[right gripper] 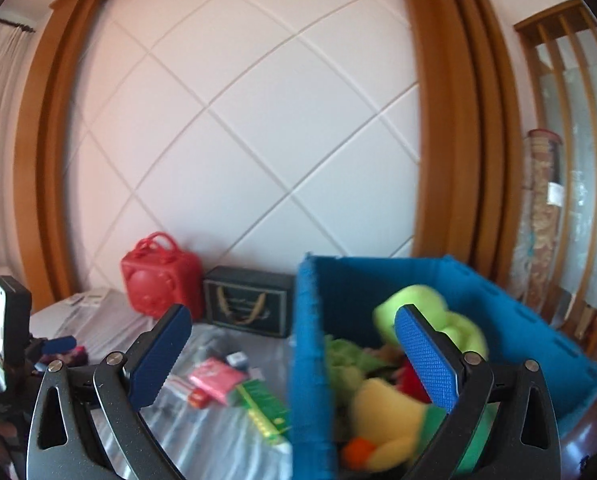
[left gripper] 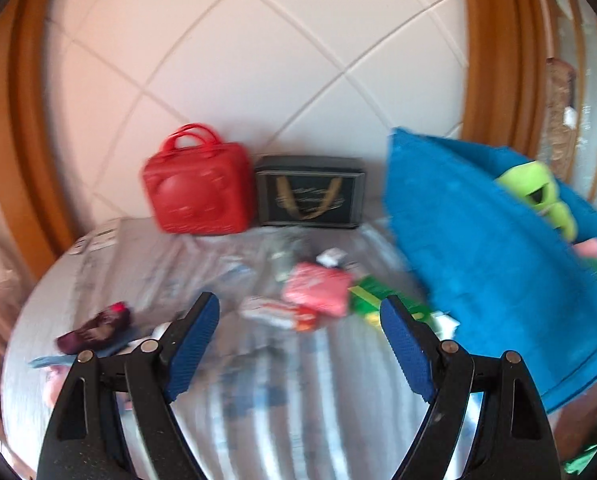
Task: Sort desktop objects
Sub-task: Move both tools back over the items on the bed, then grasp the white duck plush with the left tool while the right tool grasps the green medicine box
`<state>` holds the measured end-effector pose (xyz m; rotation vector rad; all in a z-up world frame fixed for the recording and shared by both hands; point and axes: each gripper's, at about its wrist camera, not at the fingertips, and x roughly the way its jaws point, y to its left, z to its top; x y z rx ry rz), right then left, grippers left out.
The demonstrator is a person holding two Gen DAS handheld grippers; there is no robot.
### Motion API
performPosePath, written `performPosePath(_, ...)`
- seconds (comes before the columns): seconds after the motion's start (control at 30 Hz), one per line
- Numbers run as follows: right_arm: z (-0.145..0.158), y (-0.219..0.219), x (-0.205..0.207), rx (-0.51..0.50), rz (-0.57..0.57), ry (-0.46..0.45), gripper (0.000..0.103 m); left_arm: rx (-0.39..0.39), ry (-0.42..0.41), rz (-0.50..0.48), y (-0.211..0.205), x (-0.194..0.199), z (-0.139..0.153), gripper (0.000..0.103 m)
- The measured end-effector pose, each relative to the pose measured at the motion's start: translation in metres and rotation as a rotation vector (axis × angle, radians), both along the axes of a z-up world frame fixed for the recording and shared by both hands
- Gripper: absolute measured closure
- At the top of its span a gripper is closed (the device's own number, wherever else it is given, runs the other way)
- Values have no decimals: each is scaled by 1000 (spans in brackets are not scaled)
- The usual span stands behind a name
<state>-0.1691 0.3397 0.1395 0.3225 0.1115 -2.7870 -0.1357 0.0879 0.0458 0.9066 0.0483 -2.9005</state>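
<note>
My left gripper [left gripper: 299,312] is open and empty above the table, short of a pile of small items: a pink packet [left gripper: 318,289], a red-and-white pack [left gripper: 282,314] and a green box [left gripper: 372,298]. My right gripper [right gripper: 292,326] is open and empty above the near left wall of a blue felt bin [right gripper: 312,360] that holds plush toys: a lime green one [right gripper: 418,312] and a yellow one [right gripper: 386,408]. The pink packet [right gripper: 216,378] and green box [right gripper: 264,404] also show in the right wrist view. The bin [left gripper: 478,264] stands right of the pile.
A red handbag [left gripper: 196,188] and a dark box with gold print [left gripper: 310,192] stand against the back wall. A dark purple pouch [left gripper: 94,328] lies at the left. The left gripper's body [right gripper: 8,340] shows at the left edge of the right wrist view. The table has a plastic-covered top [left gripper: 298,400].
</note>
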Motion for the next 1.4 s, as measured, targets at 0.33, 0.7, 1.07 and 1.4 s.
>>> performPosePath(0.33,-39,-102,-15,71,92,-118,0,50,-181,209,-140,3,-86,20)
performPosePath(0.7,-144,-146,-93,178,100,-399,0,143,-355,255,-186,-44,-154,20)
performPosePath(1.07,-251,-170,-217,327,96,-609,0,67,-539,275,-201,-112,-209,20)
performPosePath(1.4,-309,-168,-288,432,48,-692,0,7,-628,233,-195,-145,-244,20)
